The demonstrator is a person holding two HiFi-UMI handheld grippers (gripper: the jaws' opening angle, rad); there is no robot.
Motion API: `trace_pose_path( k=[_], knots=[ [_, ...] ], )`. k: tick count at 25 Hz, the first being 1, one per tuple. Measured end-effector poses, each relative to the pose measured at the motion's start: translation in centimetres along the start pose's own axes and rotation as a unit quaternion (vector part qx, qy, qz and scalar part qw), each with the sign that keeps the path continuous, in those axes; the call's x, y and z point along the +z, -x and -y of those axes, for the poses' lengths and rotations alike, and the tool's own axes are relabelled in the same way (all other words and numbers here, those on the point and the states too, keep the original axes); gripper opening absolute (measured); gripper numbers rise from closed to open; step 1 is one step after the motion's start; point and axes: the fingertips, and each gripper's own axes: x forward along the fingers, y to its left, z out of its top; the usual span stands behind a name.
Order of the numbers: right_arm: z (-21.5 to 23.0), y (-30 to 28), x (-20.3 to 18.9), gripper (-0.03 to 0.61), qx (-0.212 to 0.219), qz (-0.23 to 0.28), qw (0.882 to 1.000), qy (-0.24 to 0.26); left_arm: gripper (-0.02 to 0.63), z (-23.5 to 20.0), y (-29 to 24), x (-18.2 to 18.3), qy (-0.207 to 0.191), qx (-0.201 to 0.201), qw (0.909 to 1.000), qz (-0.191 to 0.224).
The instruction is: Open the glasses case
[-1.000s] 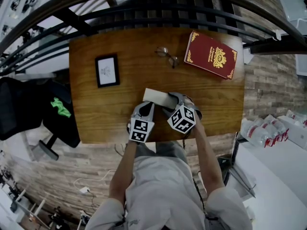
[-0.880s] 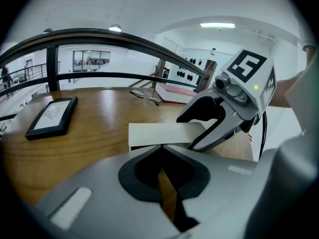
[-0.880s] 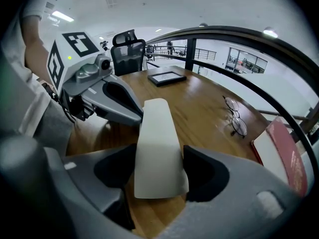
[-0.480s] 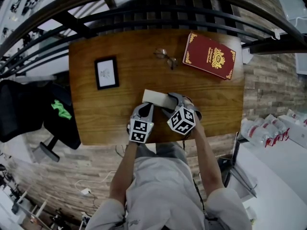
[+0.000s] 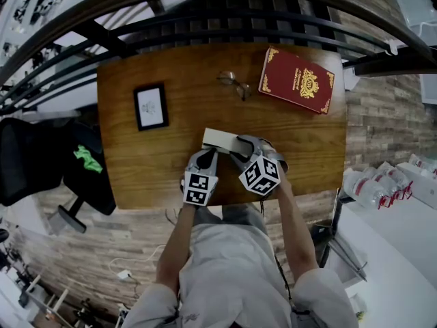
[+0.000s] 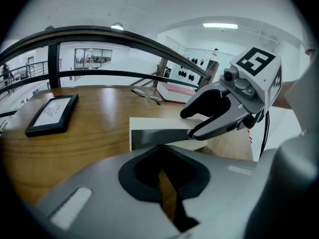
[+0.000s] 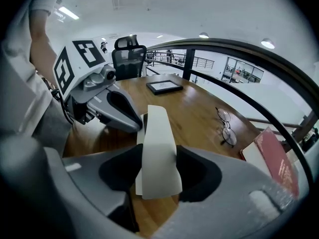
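Currently, the worktop (image 5: 171, 162) carries the glasses case (image 5: 220, 139) near its front edge; if we pull on the case, it may slide off. The right tool (image 7: 158, 153) is closing across the case's end, and clamping lid and base together would block opening. The left tool (image 6: 162, 171), clenched and empty, merely sits against the case and braces it weakly.

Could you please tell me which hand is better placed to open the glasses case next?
Right, I would say. The right claw is closing with an end of the glasses case between its jaws, while the left claw sits shut and empty near the case.
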Motion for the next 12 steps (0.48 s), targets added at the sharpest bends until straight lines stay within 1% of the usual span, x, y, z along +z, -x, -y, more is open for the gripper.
trace_pose_path(
  k=[6, 12],
  knots=[
    [0.35, 0.35, 0.32, 0.187, 0.003, 0.006, 1.0, -0.001, 0.02, 0.01, -0.02, 0.02, 0.004, 0.0, 1.0, 0.002],
    [0.83, 0.72, 0.88, 0.133, 0.002, 0.015, 1.0, -0.006, 0.02, -0.06, 0.15, 0.02, 0.006, -0.001, 1.0, 0.004]
  ],
)
